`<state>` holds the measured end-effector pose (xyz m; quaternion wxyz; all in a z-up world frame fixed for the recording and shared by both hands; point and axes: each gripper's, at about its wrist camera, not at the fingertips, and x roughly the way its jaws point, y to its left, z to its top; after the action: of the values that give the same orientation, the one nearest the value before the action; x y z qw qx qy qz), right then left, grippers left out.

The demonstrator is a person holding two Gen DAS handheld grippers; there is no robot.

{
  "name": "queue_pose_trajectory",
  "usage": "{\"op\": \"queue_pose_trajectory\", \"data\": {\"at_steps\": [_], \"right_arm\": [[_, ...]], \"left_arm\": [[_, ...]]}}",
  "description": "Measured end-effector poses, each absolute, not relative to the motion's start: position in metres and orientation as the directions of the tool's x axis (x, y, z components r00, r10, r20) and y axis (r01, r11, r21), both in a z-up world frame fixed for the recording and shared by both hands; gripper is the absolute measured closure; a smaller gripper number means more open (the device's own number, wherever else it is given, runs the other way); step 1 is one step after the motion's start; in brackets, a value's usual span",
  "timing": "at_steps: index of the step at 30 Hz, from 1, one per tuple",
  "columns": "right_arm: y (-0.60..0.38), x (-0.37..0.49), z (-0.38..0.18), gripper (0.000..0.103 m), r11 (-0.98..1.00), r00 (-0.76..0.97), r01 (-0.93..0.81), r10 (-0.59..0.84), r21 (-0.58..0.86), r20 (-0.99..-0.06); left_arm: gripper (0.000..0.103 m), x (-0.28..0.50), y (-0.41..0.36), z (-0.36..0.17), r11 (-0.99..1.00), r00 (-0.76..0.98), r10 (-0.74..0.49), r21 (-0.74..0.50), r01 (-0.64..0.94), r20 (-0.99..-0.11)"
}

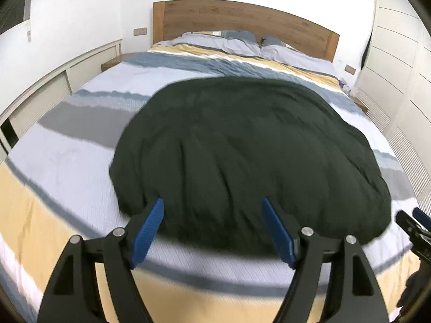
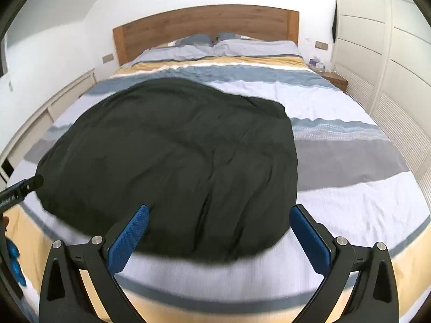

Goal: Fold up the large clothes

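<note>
A large dark green garment (image 1: 242, 156) lies spread flat on the striped bed cover (image 1: 67, 167), its near edge toward me. My left gripper (image 1: 212, 204) hovers over that near edge with its blue pads wide apart and nothing between them. In the right wrist view the same garment (image 2: 175, 161) fills the middle, and my right gripper (image 2: 219, 211) stands open above its near right part, holding nothing. The right gripper's tip (image 1: 412, 220) shows at the left wrist view's right edge; the left gripper's tip (image 2: 27, 185) shows at the right wrist view's left edge.
The bed has a wooden headboard (image 1: 242, 21) and two pillows (image 1: 223, 40) at the far end. Bedside tables (image 2: 334, 79) stand on both sides. White wardrobe doors (image 2: 390, 53) line the right wall, low white cabinets (image 1: 54, 86) the left.
</note>
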<state>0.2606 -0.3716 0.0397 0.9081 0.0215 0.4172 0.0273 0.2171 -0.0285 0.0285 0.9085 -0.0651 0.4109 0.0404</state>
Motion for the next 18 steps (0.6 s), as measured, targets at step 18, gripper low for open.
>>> {"op": "queue_pose_trajectory", "data": {"at_steps": [18], "right_arm": [[-0.346, 0.209, 0.011, 0.001, 0.999, 0.645, 0.019, 0.019, 0.042, -0.764]], "left_arm": [[0.026, 0.175, -0.062, 0.007, 0.999, 0.653, 0.014, -0.018, -0.042, -0.757]]}}
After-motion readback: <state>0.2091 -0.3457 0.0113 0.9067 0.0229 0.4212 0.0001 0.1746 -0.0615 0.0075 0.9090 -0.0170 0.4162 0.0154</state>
